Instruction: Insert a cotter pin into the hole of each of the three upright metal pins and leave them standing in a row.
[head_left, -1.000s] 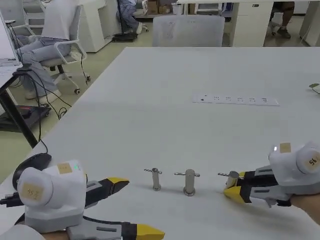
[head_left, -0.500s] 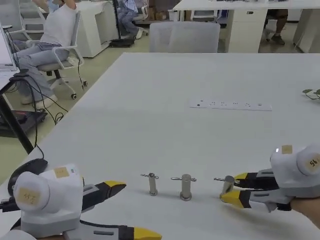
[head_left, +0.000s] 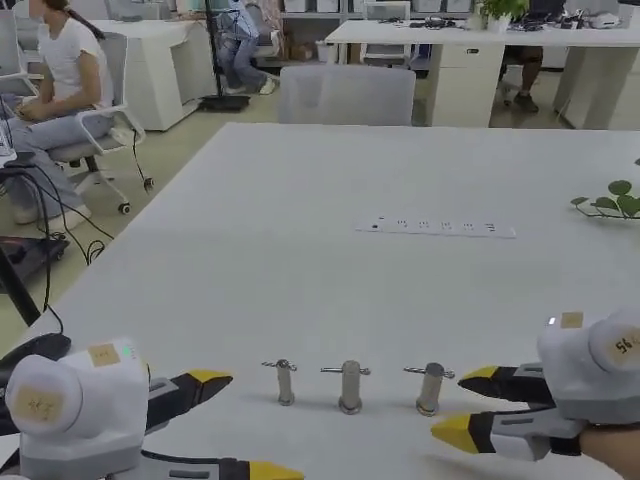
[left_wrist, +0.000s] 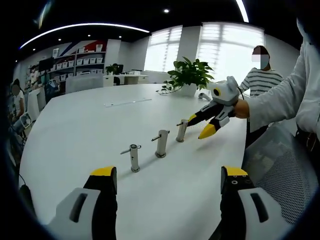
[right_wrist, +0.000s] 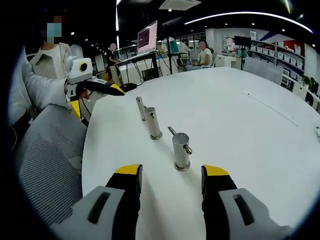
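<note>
As pins (head_left: 349, 385) stand near table (head_left: 400, 290) edge; left gripper (head_left: 245, 425), right gripper (head_left: 458, 403) clear, fingers (head_left: 500, 382) apart

Three pins (head_left: 349, 387) of satin grey metal, thin bright wire cotter pins (head_left: 330, 371), smooth matt white table (head_left: 330, 290), left gripper (head_left: 238, 425) and right gripper (head_left: 462, 403) of smooth plastic

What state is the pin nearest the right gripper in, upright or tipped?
Upright. The pin stands on its base on the table, cotter pin through its top; the right gripper is open and clear of it.
</note>
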